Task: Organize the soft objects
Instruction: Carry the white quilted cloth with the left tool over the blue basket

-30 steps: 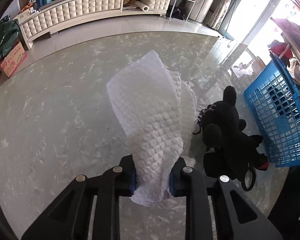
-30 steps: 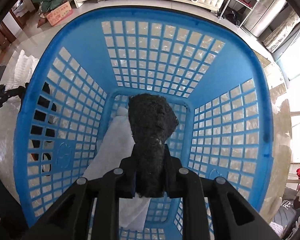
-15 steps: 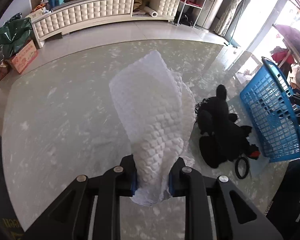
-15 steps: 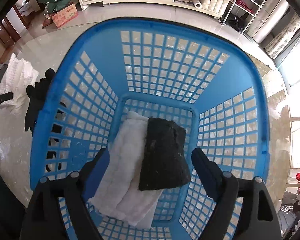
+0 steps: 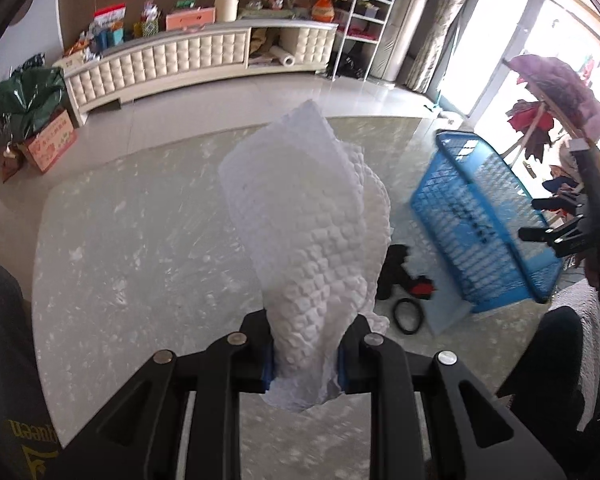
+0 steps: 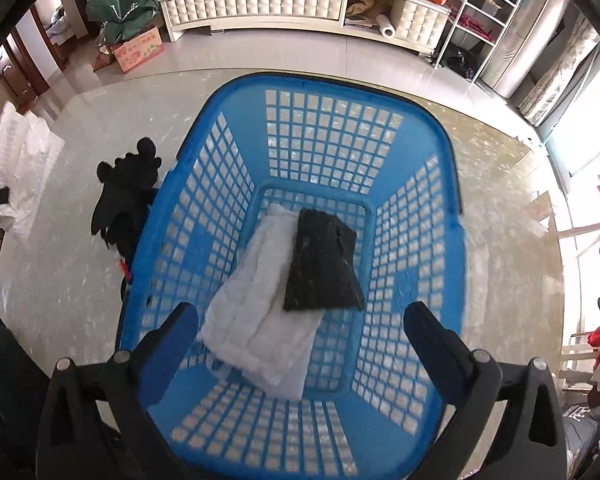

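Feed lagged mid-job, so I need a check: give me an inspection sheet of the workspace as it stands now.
Surface: marbled table, glossy.
Job's things: blue basket holds a white cloth with a black cloth partly on it; black plush lies outside, against the basket; white towel is held up.
Clutter: black ring beside the plush.
Grippers: left gripper shut on the towel; right gripper open over the basket.
Cables: nothing seen.
Surroundings: tufted cabinet, metal shelf, cardboard box.
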Demonstrator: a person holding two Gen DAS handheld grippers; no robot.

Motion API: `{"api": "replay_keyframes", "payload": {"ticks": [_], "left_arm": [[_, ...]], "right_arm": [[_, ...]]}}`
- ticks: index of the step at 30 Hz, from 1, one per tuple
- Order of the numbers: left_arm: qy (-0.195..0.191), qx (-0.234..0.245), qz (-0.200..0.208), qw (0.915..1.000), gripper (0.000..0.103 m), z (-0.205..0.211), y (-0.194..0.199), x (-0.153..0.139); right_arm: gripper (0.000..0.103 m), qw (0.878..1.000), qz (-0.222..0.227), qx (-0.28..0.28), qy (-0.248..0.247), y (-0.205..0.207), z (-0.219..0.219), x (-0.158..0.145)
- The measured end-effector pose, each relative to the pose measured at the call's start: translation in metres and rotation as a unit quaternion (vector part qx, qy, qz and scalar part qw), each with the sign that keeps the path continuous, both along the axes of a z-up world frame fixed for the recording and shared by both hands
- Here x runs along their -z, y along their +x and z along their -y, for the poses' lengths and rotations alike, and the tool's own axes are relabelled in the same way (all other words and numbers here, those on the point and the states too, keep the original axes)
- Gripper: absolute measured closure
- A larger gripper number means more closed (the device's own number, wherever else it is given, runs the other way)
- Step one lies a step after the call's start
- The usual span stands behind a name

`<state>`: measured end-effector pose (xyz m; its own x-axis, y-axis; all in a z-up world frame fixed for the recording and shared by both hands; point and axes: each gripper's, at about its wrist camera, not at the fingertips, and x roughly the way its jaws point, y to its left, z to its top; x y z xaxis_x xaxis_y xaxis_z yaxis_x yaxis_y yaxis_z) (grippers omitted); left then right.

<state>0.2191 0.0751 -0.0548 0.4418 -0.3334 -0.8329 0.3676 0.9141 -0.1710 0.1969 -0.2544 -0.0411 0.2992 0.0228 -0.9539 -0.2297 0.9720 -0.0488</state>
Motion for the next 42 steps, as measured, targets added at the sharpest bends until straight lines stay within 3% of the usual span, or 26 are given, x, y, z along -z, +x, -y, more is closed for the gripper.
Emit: {"api": "replay_keyframes", "payload": {"ticks": [7, 17, 31, 42], "left_arm": [[-0.001, 0.018, 0.028, 0.9995, 0.083, 0.025, -0.028, -0.039], [-0.009, 0.057, 0.045, 0.9973, 0.082, 0.075, -0.043, -0.068], [-0.013, 0.130, 0.030, 0.9910, 0.082, 0.174, -0.029, -0.065], [0.012, 0.170, 0.001, 0.9853, 0.082, 0.231, -0.008, -0.036]], "right_arm": [[0.000, 1.000, 0.009, -0.006, -0.018, -0.035, 0.006, 0.001], [0.000, 1.000, 0.018, -0.006, 0.000, -0.054, 0.023, 0.003], [0.000, 0.999, 0.043, 0.001, 0.028, -0.063, 0.045, -0.006], [0.000, 0.998, 0.041, 0.012, 0.051, -0.062, 0.066, 0.002]]}}
